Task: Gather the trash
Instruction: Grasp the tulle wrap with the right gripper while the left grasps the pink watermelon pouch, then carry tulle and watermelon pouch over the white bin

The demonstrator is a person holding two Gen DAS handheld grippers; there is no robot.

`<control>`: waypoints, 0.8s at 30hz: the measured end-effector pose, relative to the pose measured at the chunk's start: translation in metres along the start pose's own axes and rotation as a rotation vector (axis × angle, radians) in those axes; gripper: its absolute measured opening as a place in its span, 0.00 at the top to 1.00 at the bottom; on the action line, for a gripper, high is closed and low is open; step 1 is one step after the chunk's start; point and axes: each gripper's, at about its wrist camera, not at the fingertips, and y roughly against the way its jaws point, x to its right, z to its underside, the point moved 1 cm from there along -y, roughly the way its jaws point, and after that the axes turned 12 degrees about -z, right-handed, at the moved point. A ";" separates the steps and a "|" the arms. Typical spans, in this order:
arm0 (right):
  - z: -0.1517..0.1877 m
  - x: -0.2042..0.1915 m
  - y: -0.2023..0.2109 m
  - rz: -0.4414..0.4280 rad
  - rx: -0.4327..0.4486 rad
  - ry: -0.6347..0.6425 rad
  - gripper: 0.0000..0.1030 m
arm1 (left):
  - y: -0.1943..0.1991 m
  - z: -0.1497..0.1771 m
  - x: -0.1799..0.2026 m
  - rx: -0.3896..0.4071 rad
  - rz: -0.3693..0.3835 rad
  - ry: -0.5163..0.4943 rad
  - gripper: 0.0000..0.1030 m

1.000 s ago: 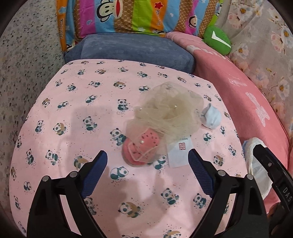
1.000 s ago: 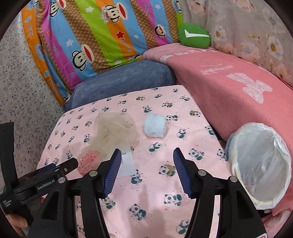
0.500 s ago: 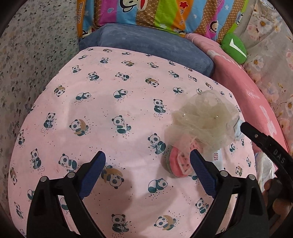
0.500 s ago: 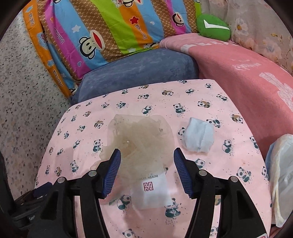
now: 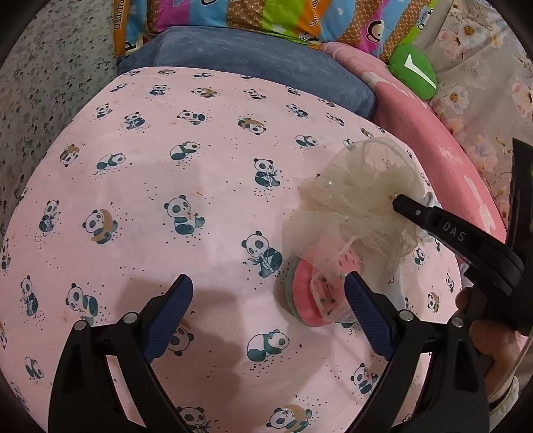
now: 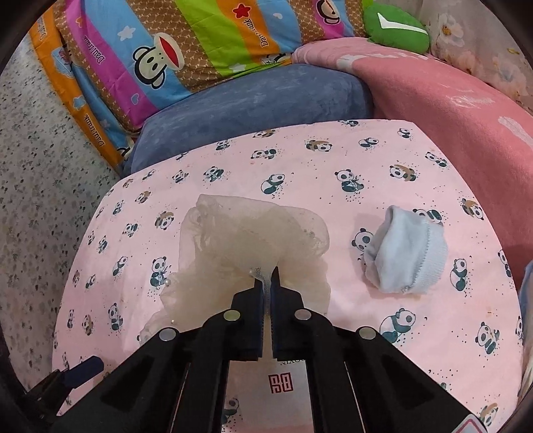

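A crumpled beige mesh netting (image 6: pixel 246 239) lies on the pink panda-print tabletop (image 6: pixel 366 166). My right gripper (image 6: pixel 266 274) is shut on the netting's near edge; it also shows in the left wrist view (image 5: pixel 396 200) pinching the netting (image 5: pixel 359 200). The netting drapes over a pink round sponge-like item (image 5: pixel 304 296). My left gripper (image 5: pixel 266 299) is open and empty, its right finger beside the pink item. A balled light-blue sock (image 6: pixel 406 256) lies to the right. A white label (image 6: pixel 283 383) sits under my right gripper.
A blue cushion (image 6: pixel 250 110), a striped monkey-print pillow (image 6: pixel 183 50), a pink blanket (image 6: pixel 449 100) and a green cushion (image 6: pixel 396 30) ring the table's far side. Speckled floor (image 6: pixel 33 200) lies left.
My right gripper moved forward and closed on the beige netting. My left gripper drifted left, so the netting and pink item now sit at its right finger.
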 end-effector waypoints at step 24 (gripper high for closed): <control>0.001 0.031 0.151 0.029 0.264 -0.058 0.98 | 0.005 -0.001 0.065 -0.005 0.146 -0.084 0.64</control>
